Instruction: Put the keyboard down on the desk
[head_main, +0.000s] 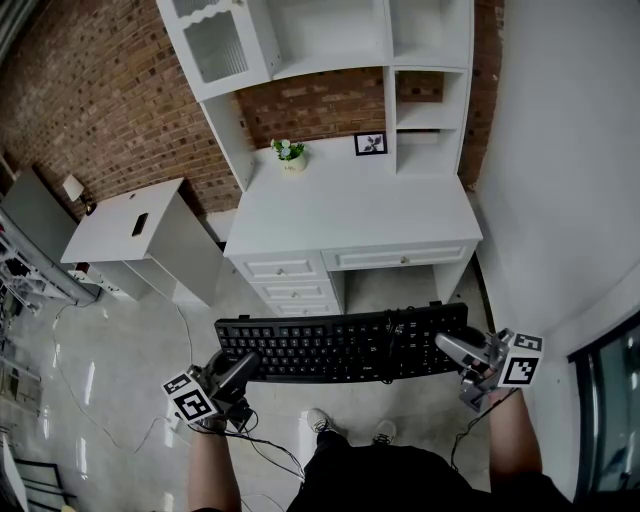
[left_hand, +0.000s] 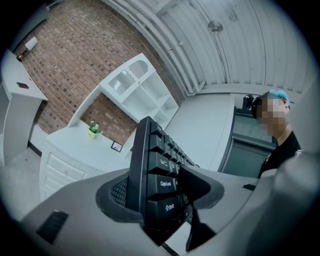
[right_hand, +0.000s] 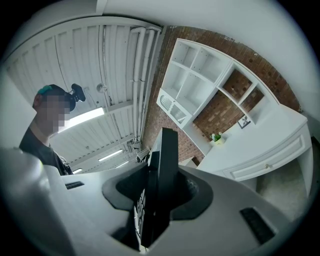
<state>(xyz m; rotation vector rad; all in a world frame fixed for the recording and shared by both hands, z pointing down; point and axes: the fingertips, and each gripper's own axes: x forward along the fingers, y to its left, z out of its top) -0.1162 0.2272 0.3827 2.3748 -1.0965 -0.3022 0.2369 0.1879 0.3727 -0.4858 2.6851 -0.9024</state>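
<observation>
A black keyboard (head_main: 340, 345) hangs level in the air in front of the person, well short of the white desk (head_main: 350, 210). My left gripper (head_main: 243, 367) is shut on its left end, pads pressing the key face and the underside near Caps Lock (left_hand: 160, 182). My right gripper (head_main: 447, 347) is shut on its right end, where the keyboard (right_hand: 162, 185) stands edge-on between the jaws. The keyboard's cable (head_main: 275, 450) trails down toward the floor by the person's feet.
The desktop holds a small potted plant (head_main: 290, 153) and a framed picture (head_main: 370, 143) at the back, under a white hutch (head_main: 330, 50). Drawers (head_main: 290, 280) sit below on the left. A low white cabinet (head_main: 135, 235) stands to the left, a white wall (head_main: 560, 170) on the right.
</observation>
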